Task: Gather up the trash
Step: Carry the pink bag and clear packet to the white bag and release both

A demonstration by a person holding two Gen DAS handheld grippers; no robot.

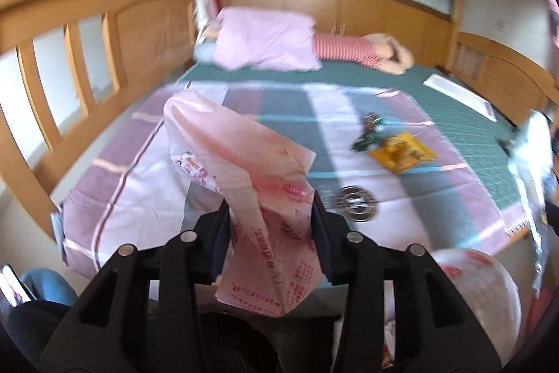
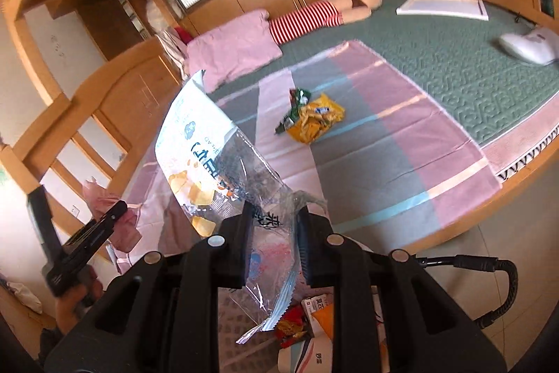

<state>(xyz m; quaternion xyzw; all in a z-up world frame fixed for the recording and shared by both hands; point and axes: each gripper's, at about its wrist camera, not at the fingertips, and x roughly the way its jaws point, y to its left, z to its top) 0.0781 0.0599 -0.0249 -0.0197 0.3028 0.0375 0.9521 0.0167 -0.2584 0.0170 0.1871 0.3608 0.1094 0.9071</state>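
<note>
My left gripper [image 1: 272, 215] is shut on a pink printed plastic bag [image 1: 237, 149] and holds it up over the bed's near edge. My right gripper [image 2: 274, 215] is shut on a clear and white snack wrapper [image 2: 209, 156] with chip pictures, held above the floor by the bed. A yellow snack bag [image 1: 401, 152] and a green wrapper [image 1: 370, 128] lie on the pink checked sheet [image 1: 436, 194]; both also show in the right wrist view, the yellow bag [image 2: 314, 121] beside the green wrapper [image 2: 297, 100]. A round silver object [image 1: 356, 201] lies nearer me.
Wooden bed frame [image 1: 70, 58] at left. A pink pillow [image 2: 234, 48], a striped plush toy [image 2: 314, 16], a white board [image 2: 443, 6] and a white device [image 2: 527, 48] lie on the green mattress [image 2: 454, 76]. Trash sits in a container below my right gripper [image 2: 297, 327].
</note>
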